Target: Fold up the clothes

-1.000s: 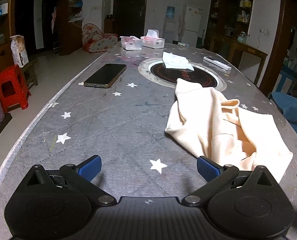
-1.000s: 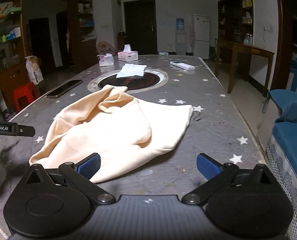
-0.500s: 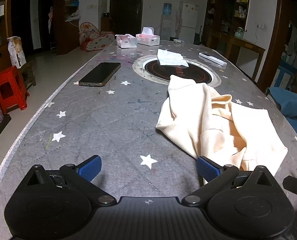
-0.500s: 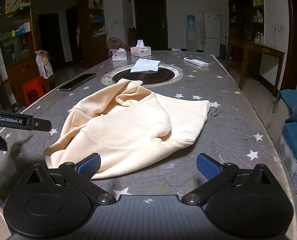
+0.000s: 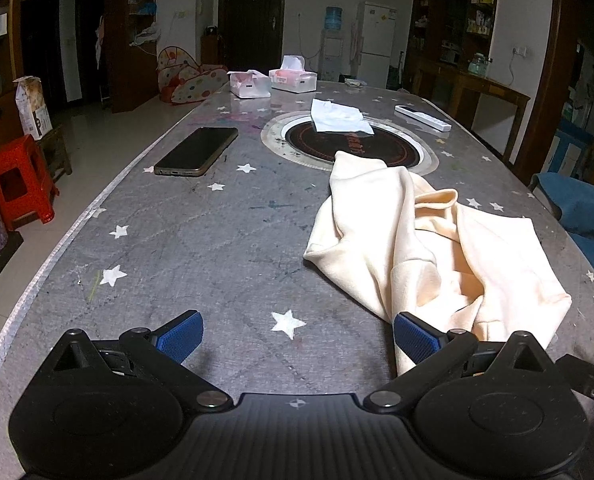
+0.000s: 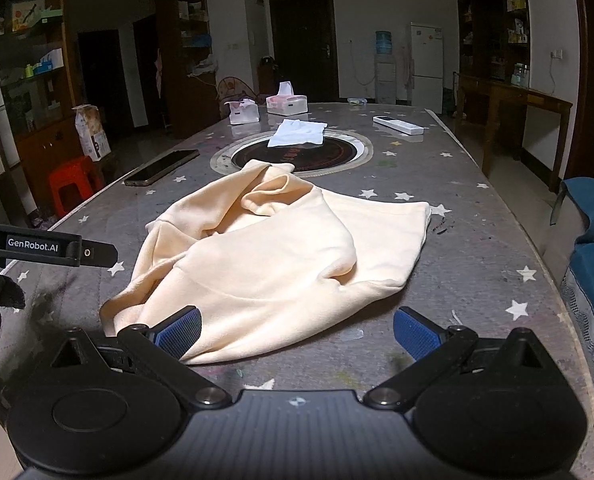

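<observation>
Both grippers back toward the near counter (image 5: 201,240) edge, jaws spread and empty, framing the garment (image 6: 281,256) crumpled just short of the hob (image 6: 293,154), likely for a hem grab.

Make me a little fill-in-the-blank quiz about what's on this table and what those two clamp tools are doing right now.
1. The cream garment lies crumpled on the ____-patterned table.
2. Both the left gripper and the right gripper have their jaws ____.
3. The phone lies with its screen facing ____.
4. A white cloth rests partly on the round ____ set into the table.

Missing words: star; open; up; burner
</observation>
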Tool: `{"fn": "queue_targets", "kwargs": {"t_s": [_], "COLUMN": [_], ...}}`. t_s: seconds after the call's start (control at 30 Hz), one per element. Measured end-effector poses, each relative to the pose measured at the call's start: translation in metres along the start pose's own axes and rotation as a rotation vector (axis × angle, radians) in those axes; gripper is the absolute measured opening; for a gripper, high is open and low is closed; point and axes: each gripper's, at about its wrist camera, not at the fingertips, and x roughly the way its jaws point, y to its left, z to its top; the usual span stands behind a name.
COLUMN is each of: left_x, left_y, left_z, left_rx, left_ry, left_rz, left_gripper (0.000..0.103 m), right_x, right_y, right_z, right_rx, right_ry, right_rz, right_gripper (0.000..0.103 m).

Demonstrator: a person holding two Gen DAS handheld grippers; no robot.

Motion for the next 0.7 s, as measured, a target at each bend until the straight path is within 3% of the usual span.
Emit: {"fn": "queue_targets", "kwargs": {"t_s": [0.7], "left_x": [0.0021], "left_y": [-0.0094], "left_z": [0.0027], "left_rx": [0.021], "left_ry": [0.003], "left_rz": [-0.005], "left_gripper": [0.103], "right_x": [0.0040], "right_y": [0.0014], "right_z": [0.0011], "right_rx": [0.010], "right_ry": [-0.001], "right_rz": [0.010], "right_gripper": [0.103]}}
